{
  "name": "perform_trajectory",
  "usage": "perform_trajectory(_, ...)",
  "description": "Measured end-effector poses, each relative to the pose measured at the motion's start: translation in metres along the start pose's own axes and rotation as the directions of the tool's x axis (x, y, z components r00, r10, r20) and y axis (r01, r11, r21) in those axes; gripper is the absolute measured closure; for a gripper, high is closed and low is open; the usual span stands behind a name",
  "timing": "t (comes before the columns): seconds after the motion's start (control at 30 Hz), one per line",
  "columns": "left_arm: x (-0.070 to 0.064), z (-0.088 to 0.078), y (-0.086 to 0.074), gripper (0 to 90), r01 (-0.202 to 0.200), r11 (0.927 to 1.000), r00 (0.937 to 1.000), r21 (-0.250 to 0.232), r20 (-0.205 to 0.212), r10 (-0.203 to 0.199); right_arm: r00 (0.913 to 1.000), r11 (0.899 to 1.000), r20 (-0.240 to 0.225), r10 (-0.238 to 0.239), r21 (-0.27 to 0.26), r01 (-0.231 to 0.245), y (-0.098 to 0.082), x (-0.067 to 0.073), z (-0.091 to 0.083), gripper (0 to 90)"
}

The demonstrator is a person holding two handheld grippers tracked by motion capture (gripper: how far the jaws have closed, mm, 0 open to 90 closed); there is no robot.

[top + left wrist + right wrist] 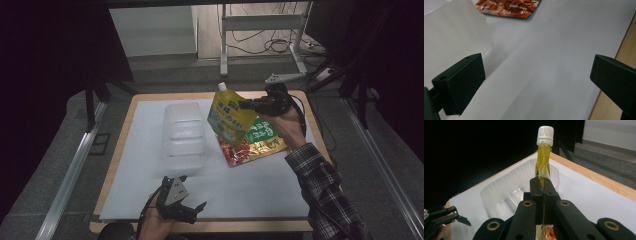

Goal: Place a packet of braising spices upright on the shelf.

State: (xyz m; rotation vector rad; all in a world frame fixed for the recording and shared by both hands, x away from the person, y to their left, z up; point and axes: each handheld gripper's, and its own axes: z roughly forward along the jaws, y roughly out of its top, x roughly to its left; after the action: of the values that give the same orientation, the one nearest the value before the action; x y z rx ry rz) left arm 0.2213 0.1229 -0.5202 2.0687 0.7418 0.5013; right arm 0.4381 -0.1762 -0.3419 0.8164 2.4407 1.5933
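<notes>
- Your right gripper [246, 104] jaws are clamped on the yellow pouch [228, 114], lifted beside the tray [184, 134]; the thin edge grip could slip.
- Your left gripper [191, 206] jaws gape empty, too far off to catch it.

Your right tool [247, 104] holds the spouted pouch [228, 115] upright above the tabletop [150, 200], just right of the plastic tray [183, 135] at its middle. A flat snack packet [257, 142] lies on the mat beneath and to the right of the pouch. Your left tool [192, 209] rests at the near edge, in front of the tray.
</notes>
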Motion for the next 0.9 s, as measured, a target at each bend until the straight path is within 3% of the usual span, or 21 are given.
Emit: perform_trajectory(0.9,0.004,-0.005,-0.001,0.0,0.014,0.9997,0.9999,-0.021,-0.006,-0.014,0.9971,0.997,-0.016,-0.075,0.004,0.075,0.050,-0.013,0.053,88.8)
